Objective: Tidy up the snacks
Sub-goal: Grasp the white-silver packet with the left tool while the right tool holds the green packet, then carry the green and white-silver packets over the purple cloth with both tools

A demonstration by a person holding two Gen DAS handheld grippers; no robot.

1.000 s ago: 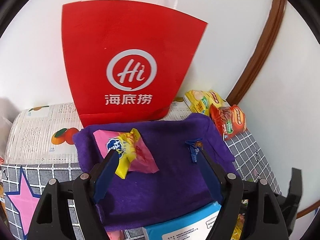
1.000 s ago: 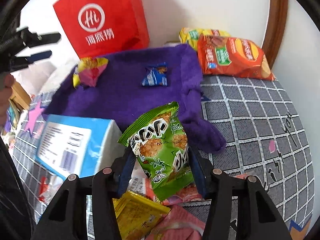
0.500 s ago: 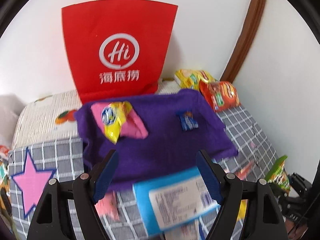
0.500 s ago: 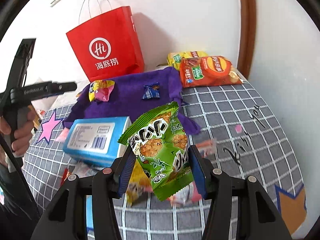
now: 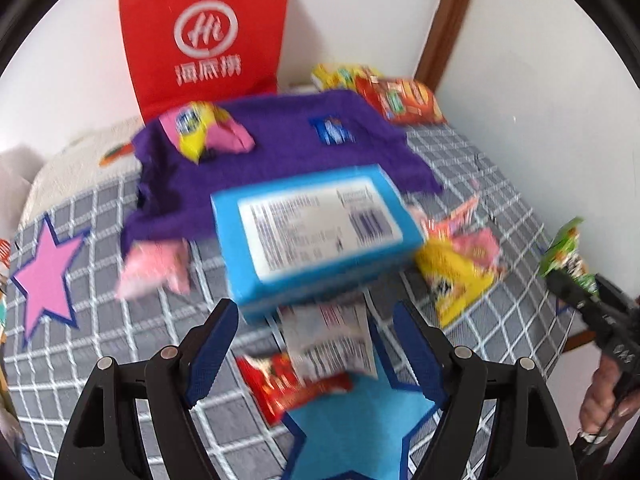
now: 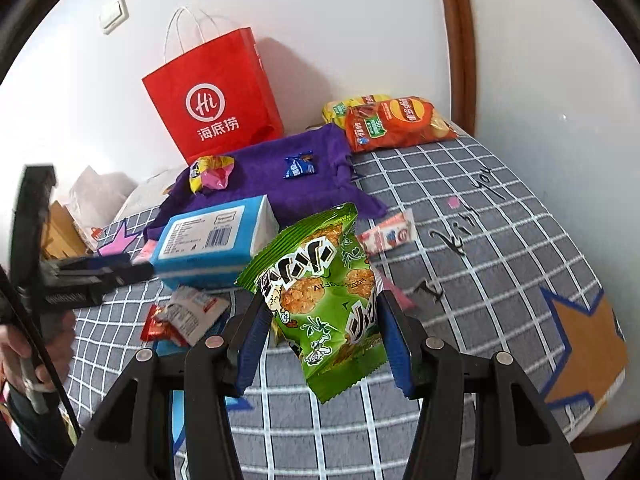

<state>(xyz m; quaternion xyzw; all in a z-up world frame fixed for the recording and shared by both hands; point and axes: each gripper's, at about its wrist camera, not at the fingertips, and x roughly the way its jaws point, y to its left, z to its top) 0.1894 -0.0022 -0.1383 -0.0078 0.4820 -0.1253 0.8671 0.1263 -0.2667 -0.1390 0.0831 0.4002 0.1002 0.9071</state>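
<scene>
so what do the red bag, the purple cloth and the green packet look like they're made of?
Red bag: looks like matte paper, with crisp folded edges and thin white cord handles.
Purple cloth: soft fabric, probably fleece or felt, with a fuzzy surface and limp rumpled edges.
Green packet, held in the right gripper: glossy plastic film, with shiny highlights and a crimped, zigzag-cut seal.
</scene>
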